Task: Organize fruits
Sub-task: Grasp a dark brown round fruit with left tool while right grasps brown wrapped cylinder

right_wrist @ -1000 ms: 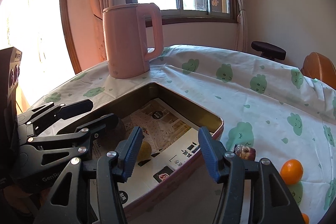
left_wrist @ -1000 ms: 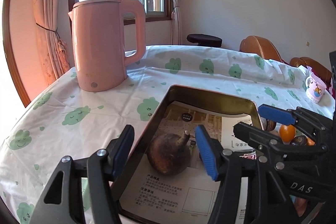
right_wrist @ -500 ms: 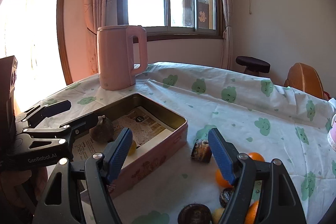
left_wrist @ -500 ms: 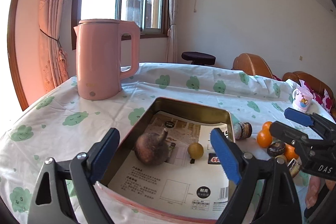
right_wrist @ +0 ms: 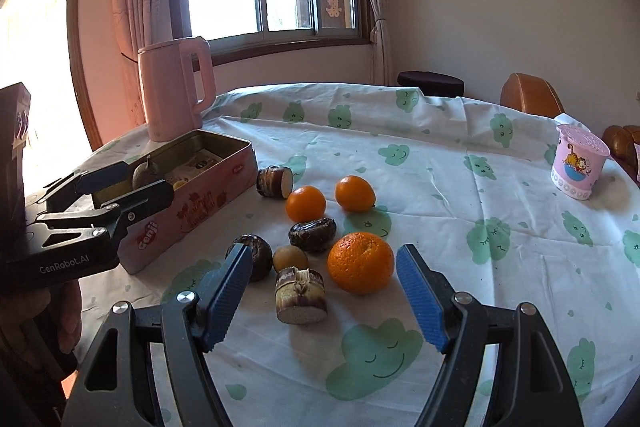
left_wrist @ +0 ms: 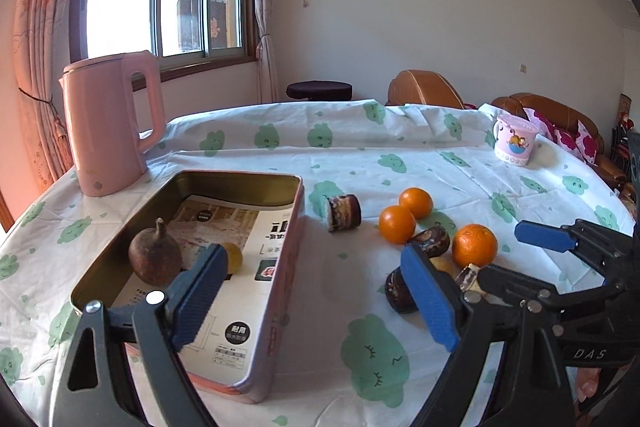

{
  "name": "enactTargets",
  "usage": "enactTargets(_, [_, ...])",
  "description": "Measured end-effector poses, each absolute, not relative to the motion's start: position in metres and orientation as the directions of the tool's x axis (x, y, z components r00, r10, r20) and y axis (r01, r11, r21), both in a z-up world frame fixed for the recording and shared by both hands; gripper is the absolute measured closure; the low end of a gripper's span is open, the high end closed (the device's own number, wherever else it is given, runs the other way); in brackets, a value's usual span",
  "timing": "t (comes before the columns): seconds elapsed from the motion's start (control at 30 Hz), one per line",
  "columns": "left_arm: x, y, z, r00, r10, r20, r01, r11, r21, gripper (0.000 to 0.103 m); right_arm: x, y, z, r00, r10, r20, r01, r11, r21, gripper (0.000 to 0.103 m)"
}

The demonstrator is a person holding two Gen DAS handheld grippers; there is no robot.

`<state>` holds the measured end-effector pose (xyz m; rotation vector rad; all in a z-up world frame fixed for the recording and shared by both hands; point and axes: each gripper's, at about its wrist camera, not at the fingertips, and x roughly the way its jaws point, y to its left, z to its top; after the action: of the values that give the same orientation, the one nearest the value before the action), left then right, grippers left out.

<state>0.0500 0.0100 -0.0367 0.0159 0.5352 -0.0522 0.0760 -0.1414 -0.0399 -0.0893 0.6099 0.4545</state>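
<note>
A: Hovering with jaws spread and empty, the right gripper [right_wrist: 322,297] is facing the large orange [right_wrist: 361,263] on the tablecloth [right_wrist: 440,187], beside the tin [right_wrist: 192,215].

B: Firm, light, prone to rolling; I would be clasping its widest girth. The left gripper [left_wrist: 316,295] is likewise gaping, holding nothing.

A: Left gripper [left_wrist: 316,291] jaws wide apart, nothing between the blue pads [left_wrist: 200,295]. Rectangular tin [left_wrist: 294,227] sits under the near-left finger.

B: Contents?

A: Printed paper lining, a brown stemmed fruit [left_wrist: 154,259], a small yellow fruit [left_wrist: 234,257] half hidden by the pad.

B: On the cloud-print tablecloth [left_wrist: 372,359]?

A: Cut sugarcane piece [left_wrist: 344,211] just beside the tin. Three oranges [left_wrist: 397,223] further right, dark brown fruits among them, partly hidden by the fingers. Right gripper [left_wrist: 516,259] enters from the right edge, jaws apart over that cluster. Pink kettle [left_wrist: 108,123] behind the tin, cartoon cup [left_wrist: 514,139] far right.
</note>
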Motion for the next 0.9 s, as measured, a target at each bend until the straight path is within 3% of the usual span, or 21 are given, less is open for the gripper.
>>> enactTargets(0.13, [0.052, 0.004, -0.04, 0.848, -0.043, -0.528, 0.06, 0.998, 0.016, 0.012, 0.081, -0.132, -0.052, 0.67, 0.41, -0.619, -0.478, 0.876, 0.064, 0.056])
enactTargets(0.2, [0.054, 0.004, -0.041, 0.844, -0.043, -0.534, 0.059, 0.998, 0.014, 0.012, 0.083, -0.129, -0.057, 0.644, 0.422, -0.639, -0.493, 0.867, 0.075, 0.061])
enactTargets(0.4, [0.059, -0.006, -0.045, 0.825, -0.062, -0.562, 0.097, 0.995, 0.032, 0.013, 0.093, -0.122, -0.065, 0.589, 0.406, -0.699, -0.504, 0.861, 0.075, 0.061])
enactTargets(0.43, [0.06, -0.008, -0.047, 0.82, -0.069, -0.568, 0.106, 0.994, 0.033, 0.014, 0.095, -0.121, -0.066, 0.576, 0.406, -0.709, -0.504, 0.859, 0.083, 0.067])
enactTargets(0.5, [0.061, -0.011, -0.049, 0.811, -0.083, -0.579, 0.124, 0.992, 0.031, 0.019, 0.096, -0.123, -0.067, 0.571, 0.413, -0.71, -0.504, 0.859, 0.095, 0.068])
enactTargets(0.9, [0.082, -0.031, -0.051, 0.744, -0.161, -0.648, 0.211, 0.977, 0.0, 0.043, 0.1, -0.15, -0.035, 0.744, 0.33, -0.581, -0.37, 0.927, 0.053, 0.068])
